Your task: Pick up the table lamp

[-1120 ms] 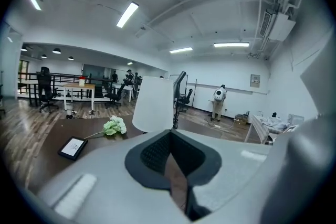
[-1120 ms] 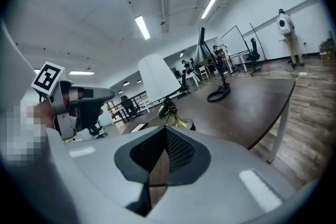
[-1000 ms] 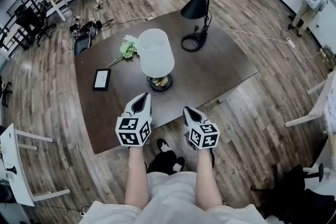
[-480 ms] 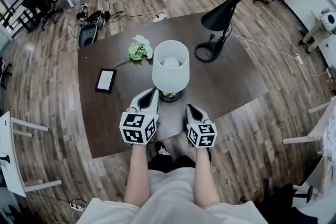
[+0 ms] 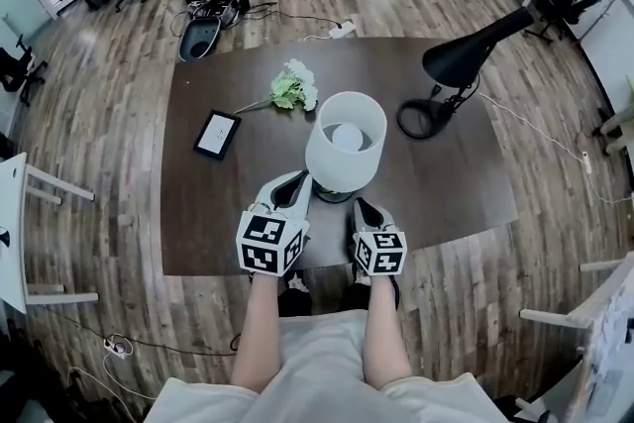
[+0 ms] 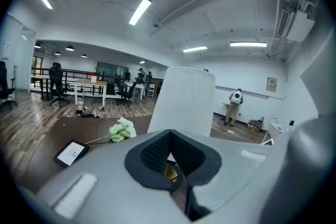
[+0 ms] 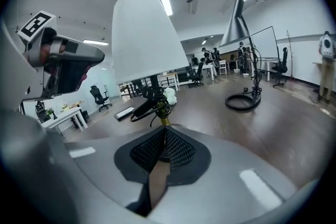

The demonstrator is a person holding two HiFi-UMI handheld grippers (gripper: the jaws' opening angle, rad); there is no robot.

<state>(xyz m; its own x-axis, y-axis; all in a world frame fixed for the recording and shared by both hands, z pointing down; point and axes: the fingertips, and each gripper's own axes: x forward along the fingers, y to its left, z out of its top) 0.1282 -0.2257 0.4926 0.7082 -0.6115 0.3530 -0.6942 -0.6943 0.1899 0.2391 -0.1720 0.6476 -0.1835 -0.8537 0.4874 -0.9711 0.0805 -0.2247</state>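
The table lamp has a white shade (image 5: 345, 142) and a brass base on the dark table (image 5: 198, 243). My left gripper (image 5: 296, 182) sits just left of the base, jaws shut, holding nothing. Right of the base is my right gripper (image 5: 359, 205), also shut and empty. In the left gripper view the shade (image 6: 184, 99) rises close ahead of the left gripper (image 6: 169, 153). The right gripper view has the shade (image 7: 147, 39) and its brass stem (image 7: 160, 115) right beyond the right gripper (image 7: 164, 132), with the left gripper (image 7: 58, 65) at upper left.
A black desk lamp (image 5: 466, 64) with a ring base (image 7: 242, 101) stands at the table's right rear. A green flower bunch (image 5: 292, 89) and a small tablet (image 5: 217, 134) lie at the left rear. Chairs, cables and white desks surround the table on the wood floor.
Both grippers have moved forward over the table's near edge until they flank the lamp's base. The lamp has not moved on the table.
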